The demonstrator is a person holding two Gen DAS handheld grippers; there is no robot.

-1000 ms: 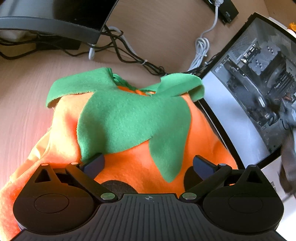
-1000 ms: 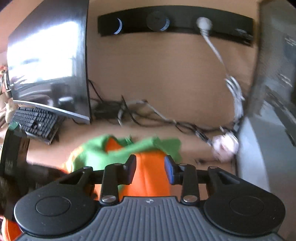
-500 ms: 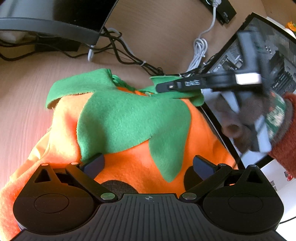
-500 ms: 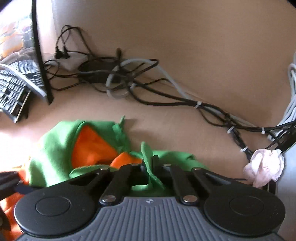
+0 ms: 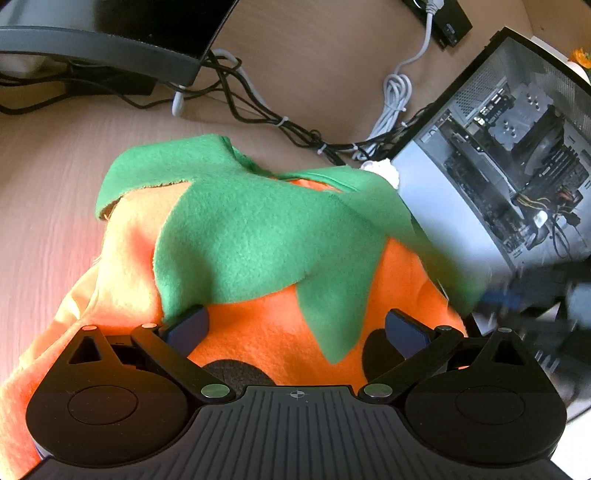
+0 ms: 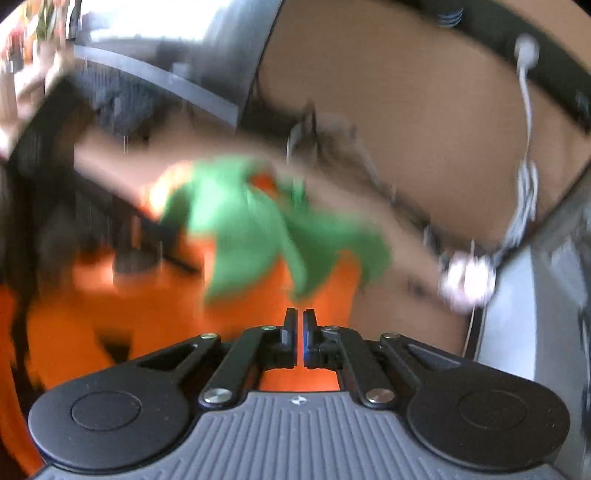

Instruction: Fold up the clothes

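Lying on the table (image 5: 44,177) just beside the open computer case (image 5: 509,155), the orange garment (image 5: 266,325) with its green leaf collar (image 5: 251,236) has the monitor (image 5: 110,33) and cable bundle (image 5: 266,114) on its far side. The left hand-held gripper (image 5: 295,328) sits at the garment's near edge with its fingers spread wide over the orange fabric, gripping nothing. The right hand-held gripper (image 6: 299,332) is at the garment's computer-case side, fingers nearly together with only a thin gap; that view is motion-blurred, and whether fabric is pinched cannot be told.
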